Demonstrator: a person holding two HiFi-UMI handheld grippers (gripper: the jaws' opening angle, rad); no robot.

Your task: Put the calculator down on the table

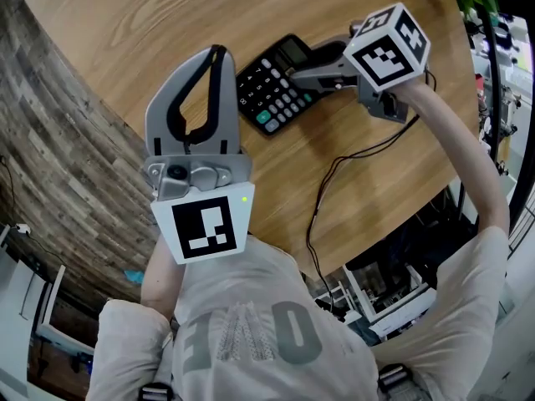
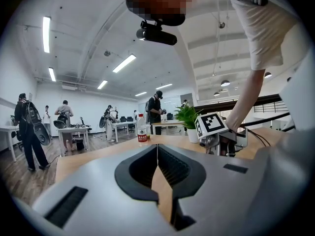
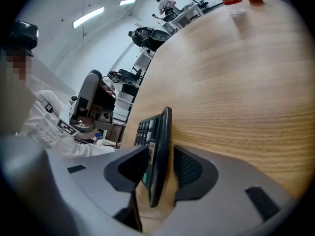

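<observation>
A black calculator point(image 1: 276, 86) with grey and green keys lies keys-up on the round wooden table point(image 1: 150, 23). My right gripper point(image 1: 322, 65) reaches it from the right, one jaw on each side of its near end. In the right gripper view the calculator point(image 3: 158, 151) shows edge-on between the pads of that gripper point(image 3: 160, 168), with a gap on the back side, so the jaws stand open. My left gripper point(image 1: 217, 53) hovers left of the calculator, shut on nothing, tips touching point(image 2: 157, 154).
A black cable point(image 1: 334, 174) trails from the right gripper across the table to its near edge. A water bottle point(image 2: 142, 132) and a potted plant point(image 2: 188, 117) stand at the far side. People and desks fill the room beyond.
</observation>
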